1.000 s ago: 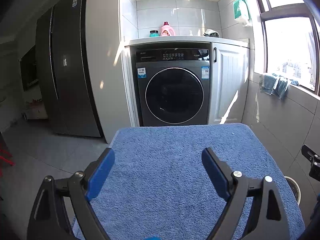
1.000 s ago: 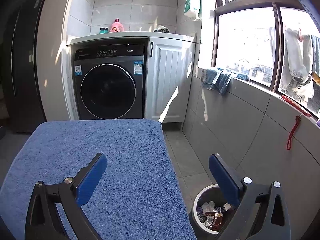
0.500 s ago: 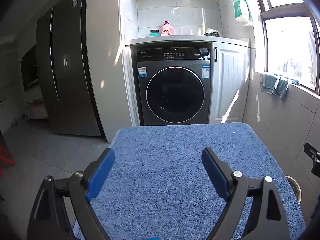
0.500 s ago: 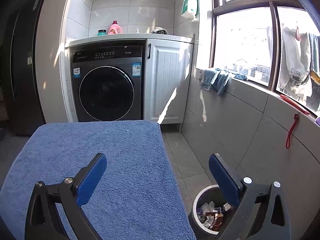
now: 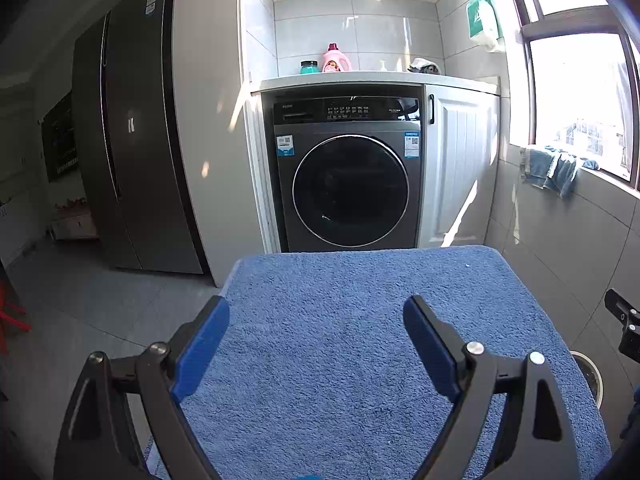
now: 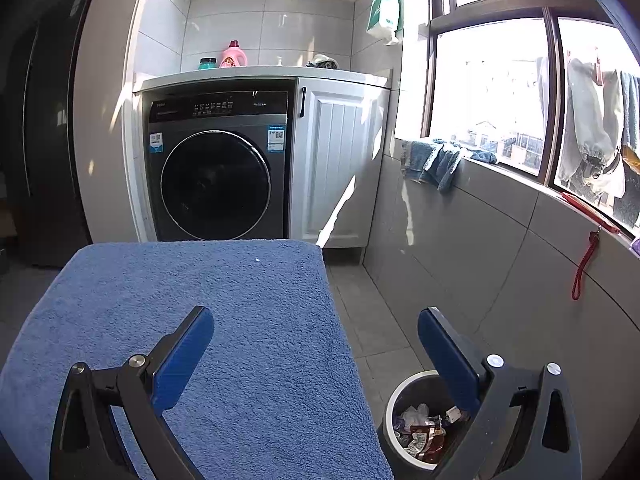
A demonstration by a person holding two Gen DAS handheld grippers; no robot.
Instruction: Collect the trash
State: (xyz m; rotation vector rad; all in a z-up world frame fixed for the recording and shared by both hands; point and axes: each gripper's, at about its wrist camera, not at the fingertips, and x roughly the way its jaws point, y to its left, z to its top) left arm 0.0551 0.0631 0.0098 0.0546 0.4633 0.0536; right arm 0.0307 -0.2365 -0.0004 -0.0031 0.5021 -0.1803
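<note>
A big dark fridge (image 5: pixel 132 140) stands far on the left. To its right sits a dark washing machine (image 6: pixel 218 168) with a round door, under a white counter (image 6: pixel 264 73). A white cupboard door (image 6: pixel 336 164) is just to the right of the washer. A pink bottle (image 6: pixel 234 55) stands on the counter, far back. Near us is a table covered by a fluffy blue towel (image 5: pixel 352 320). Blue cloths (image 6: pixel 436 160) hang over the window ledge on the right.

The left gripper (image 5: pixel 316 316) hangs above the towel with its blue fingers (image 5: pixel 202 344) spread wide and nothing between them. The right gripper (image 6: pixel 316 326) is spread wide too, also holding nothing.

The trash bin (image 6: pixel 394 408) stands on the floor, near and to the right of the table. Crumpled trash (image 6: pixel 420 428) lies inside it.
</note>
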